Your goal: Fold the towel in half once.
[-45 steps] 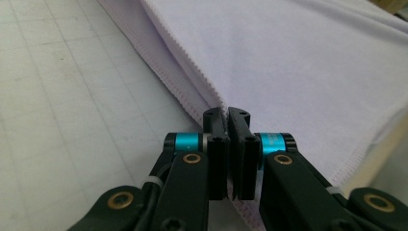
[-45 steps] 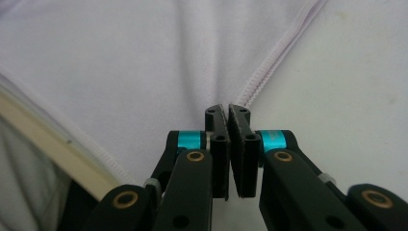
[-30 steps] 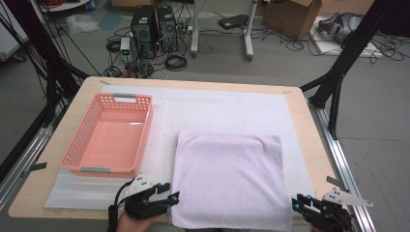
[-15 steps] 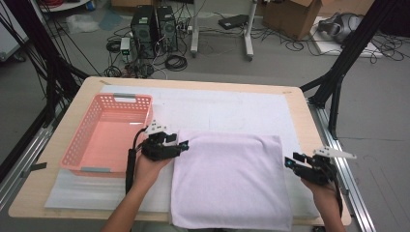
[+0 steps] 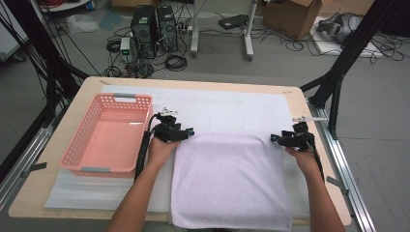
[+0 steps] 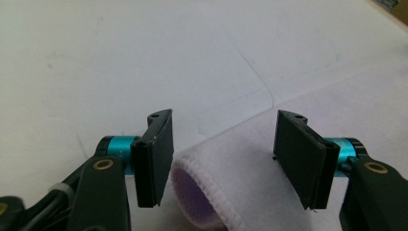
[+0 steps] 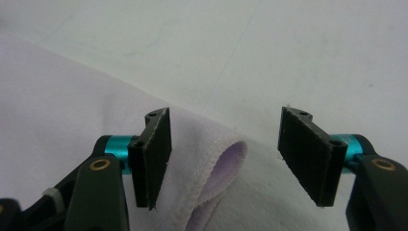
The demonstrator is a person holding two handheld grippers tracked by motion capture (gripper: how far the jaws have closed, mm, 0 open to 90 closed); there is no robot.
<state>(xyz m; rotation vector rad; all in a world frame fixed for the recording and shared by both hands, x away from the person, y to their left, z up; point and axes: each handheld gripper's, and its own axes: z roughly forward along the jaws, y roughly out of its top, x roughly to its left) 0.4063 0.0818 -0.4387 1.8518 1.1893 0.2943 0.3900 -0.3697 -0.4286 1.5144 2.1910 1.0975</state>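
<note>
The folded white towel (image 5: 232, 181) lies flat on the white table cover (image 5: 227, 108), doubled over with its folded edge at the far side, so one fold appears complete and further folding or placement presumably remains. The left gripper (image 5: 186, 134) and right gripper (image 5: 276, 139) sit at the far corners, jaws having just opened; each corner lies between the pads, released. The pink basket (image 5: 123, 100) beside the towel is empty.
</note>
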